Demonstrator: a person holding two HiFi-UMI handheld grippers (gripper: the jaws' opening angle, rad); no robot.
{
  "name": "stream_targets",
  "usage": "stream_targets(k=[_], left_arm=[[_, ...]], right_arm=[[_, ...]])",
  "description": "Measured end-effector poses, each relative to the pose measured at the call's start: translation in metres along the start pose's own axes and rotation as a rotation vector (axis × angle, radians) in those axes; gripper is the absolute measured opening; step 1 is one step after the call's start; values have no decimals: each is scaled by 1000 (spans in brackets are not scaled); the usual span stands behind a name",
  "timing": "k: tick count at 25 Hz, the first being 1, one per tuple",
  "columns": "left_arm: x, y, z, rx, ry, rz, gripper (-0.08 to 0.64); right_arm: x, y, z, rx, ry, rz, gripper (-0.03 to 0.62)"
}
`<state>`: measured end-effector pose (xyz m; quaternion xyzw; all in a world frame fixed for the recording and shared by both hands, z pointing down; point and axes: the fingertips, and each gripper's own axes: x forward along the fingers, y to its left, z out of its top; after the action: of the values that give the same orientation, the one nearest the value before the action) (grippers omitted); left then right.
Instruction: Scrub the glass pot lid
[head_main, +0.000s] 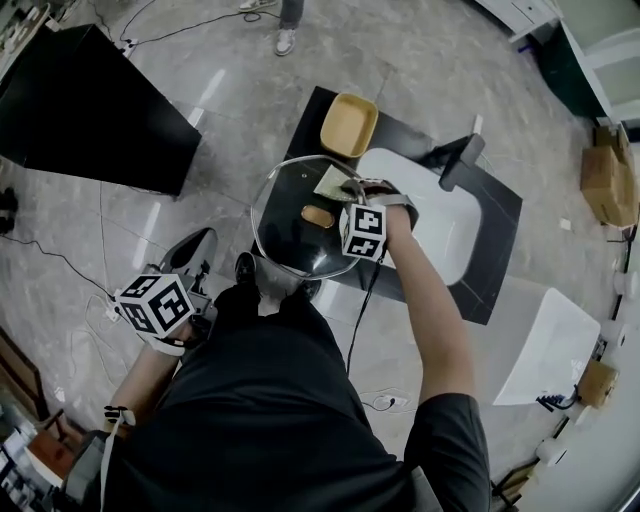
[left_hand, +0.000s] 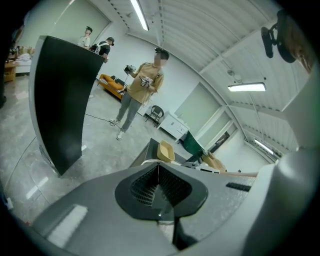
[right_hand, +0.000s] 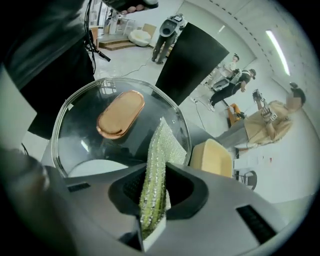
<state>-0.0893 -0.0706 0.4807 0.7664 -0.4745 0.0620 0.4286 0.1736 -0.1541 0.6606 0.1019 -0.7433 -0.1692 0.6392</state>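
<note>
Grey polished floor (head_main: 420, 60) spreads under everything, and a black panel (head_main: 90, 105) stands well to the left of the glass pot lid (head_main: 290, 225).

Just left of the lid, at its near rim, your left gripper (left_hand: 158, 186) has its jaws shut. A thin edge runs up between them, which I take to be the lid's rim seen edge-on. Held that way, the lid hangs in the air off the near edge of the black table (head_main: 500, 210), tilted so its domed face is towards you. That leaves the glass free to be worked without it sliding.

On the lid's middle sits the copper-coloured knob (head_main: 318, 216). At the lid's far right part, your right gripper (right_hand: 155, 202) is clamped on the sponge (right_hand: 162, 145). The jaws hold it by its near end, glittery green scouring face on one side and white foam on the other, so its free end lies on the glass. That grip puts the rough side where you can rub with it.

Right of the lid lies the white basin (head_main: 440, 230), and behind the lid the yellow tub (head_main: 348, 125).
</note>
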Motion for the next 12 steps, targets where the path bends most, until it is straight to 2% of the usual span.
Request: stream_targets(k=[6, 12], left_arm=[[29, -35, -11, 68, 76, -83, 2], [50, -69, -16, 138, 130, -169, 2]], right_arm=[[-20, 44, -32, 138, 25, -32, 55], [-38, 90, -30, 254, 21, -47, 55]])
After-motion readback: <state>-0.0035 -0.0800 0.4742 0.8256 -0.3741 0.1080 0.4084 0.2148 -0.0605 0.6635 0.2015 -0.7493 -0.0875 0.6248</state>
